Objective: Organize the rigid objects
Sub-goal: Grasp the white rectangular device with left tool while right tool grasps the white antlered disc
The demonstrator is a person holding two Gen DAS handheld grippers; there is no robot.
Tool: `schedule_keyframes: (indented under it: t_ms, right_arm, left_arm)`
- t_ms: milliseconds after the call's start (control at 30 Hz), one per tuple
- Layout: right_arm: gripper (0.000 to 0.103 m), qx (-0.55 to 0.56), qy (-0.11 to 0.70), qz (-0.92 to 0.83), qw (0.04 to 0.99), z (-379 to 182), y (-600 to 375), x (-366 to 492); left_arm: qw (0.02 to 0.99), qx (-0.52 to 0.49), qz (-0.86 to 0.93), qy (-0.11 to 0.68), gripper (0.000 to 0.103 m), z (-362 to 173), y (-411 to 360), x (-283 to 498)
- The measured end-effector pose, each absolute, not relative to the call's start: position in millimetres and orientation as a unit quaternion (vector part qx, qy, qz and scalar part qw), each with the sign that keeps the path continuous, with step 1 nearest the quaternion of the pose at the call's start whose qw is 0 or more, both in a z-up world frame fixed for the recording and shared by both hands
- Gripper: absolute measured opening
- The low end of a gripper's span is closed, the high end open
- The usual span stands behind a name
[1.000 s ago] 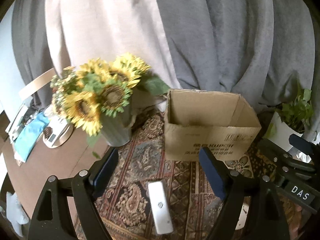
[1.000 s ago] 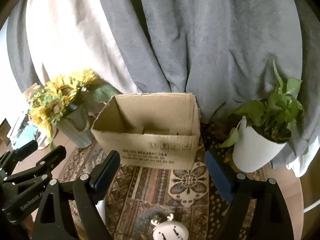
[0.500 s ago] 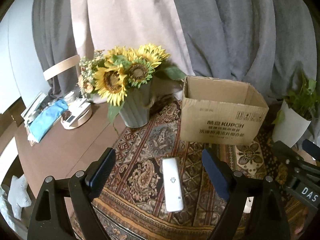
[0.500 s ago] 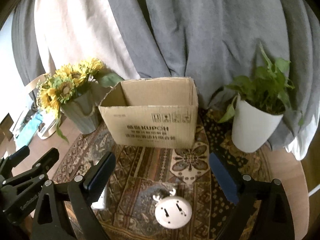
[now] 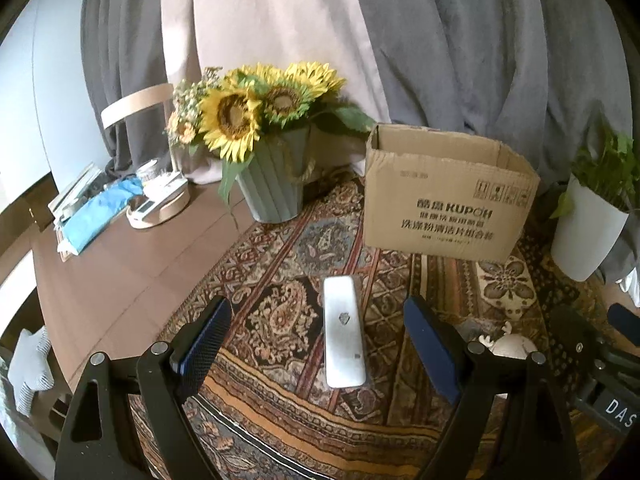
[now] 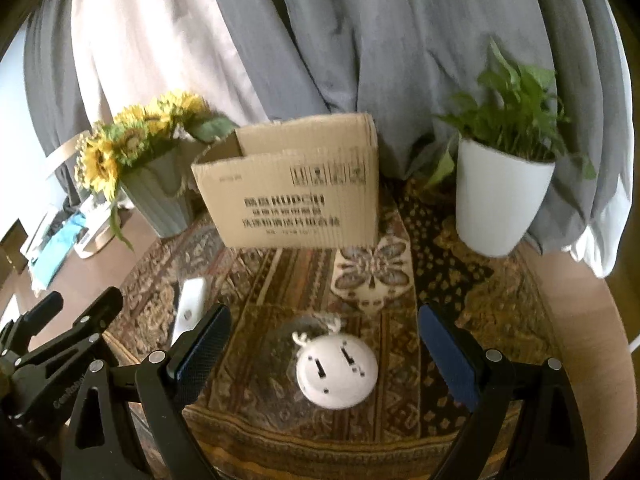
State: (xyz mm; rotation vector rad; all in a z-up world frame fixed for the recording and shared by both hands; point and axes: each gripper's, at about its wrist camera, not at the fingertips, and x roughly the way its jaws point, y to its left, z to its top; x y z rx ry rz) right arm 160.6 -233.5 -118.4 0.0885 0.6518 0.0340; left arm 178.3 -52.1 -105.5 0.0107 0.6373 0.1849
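Observation:
A flat white remote-like device (image 5: 344, 332) lies lengthwise on the patterned cloth (image 5: 304, 240). My left gripper (image 5: 315, 310) hovers over it, open, its pads well apart on either side and not touching it. A round white gadget with small antlers (image 6: 336, 372) rests on the cloth between the wide-open fingers of my right gripper (image 6: 324, 316), untouched. An open cardboard box (image 5: 444, 204) stands behind both objects. The right wrist view also shows the white device (image 6: 190, 308) at the left and the box (image 6: 296, 196).
A grey vase of sunflowers (image 5: 272, 192) stands left of the box, a white plant pot (image 6: 496, 200) to its right. Clutter with a blue cloth (image 5: 104, 208) sits at the far left of the brown table (image 5: 132, 272). Grey and beige curtains hang behind.
Both grippers have come down and drawn back, so the box now looks farther off and lower. The white device and the round gadget now sit between the fingers. Both jaws widened slightly.

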Motion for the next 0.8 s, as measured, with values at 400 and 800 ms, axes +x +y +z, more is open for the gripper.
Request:
schedule_keyframes:
  t_ms: [400,800]
  right_arm:
    - [0.096,0.050,0.346,0.002,0.937,-162.8,-235.1,163.2]
    - [0.096,0.047,0.398,-0.008,0.916,-200.4,-242.3,188.9]
  left_arm:
    - [0.935,0.015,0.109,0.337,0.088,-143.6,-52.5,188.9]
    - [0.924,0.021,0.113,0.364,0.088,-176.5,-58.7,217.2]
